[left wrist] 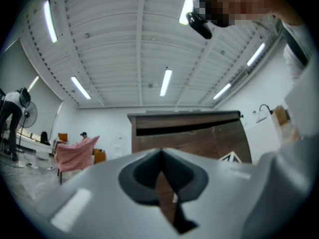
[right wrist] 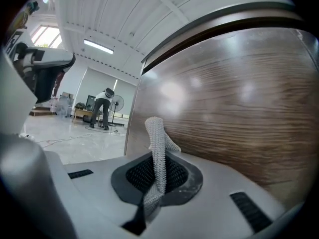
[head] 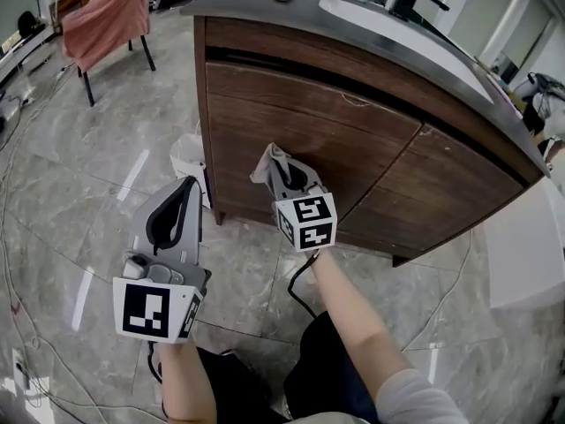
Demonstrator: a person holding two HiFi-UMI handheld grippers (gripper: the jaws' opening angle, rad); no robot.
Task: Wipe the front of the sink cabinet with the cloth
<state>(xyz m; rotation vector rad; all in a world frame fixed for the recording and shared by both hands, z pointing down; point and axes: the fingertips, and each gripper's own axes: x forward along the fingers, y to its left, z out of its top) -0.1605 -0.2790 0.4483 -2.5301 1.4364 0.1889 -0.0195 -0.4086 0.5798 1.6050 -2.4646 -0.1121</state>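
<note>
The dark wood sink cabinet (head: 353,140) fills the middle of the head view, and its front panel (right wrist: 234,108) looms close in the right gripper view. A grey knitted cloth (right wrist: 158,153) sticks up between the jaws of my right gripper (right wrist: 157,183), which is shut on it. In the head view the cloth (head: 268,164) lies against the lower left door, with the right gripper (head: 290,173) just behind it. My left gripper (head: 177,212) hangs lower left, away from the cabinet, jaws shut and empty (left wrist: 162,178).
A dark countertop (head: 265,3) with a white basin and black tap tops the cabinet. A white bin (head: 188,159) stands at the cabinet's left corner. A chair draped in pink fabric (head: 106,16) is far left. Cables lie on the marble floor (head: 79,193).
</note>
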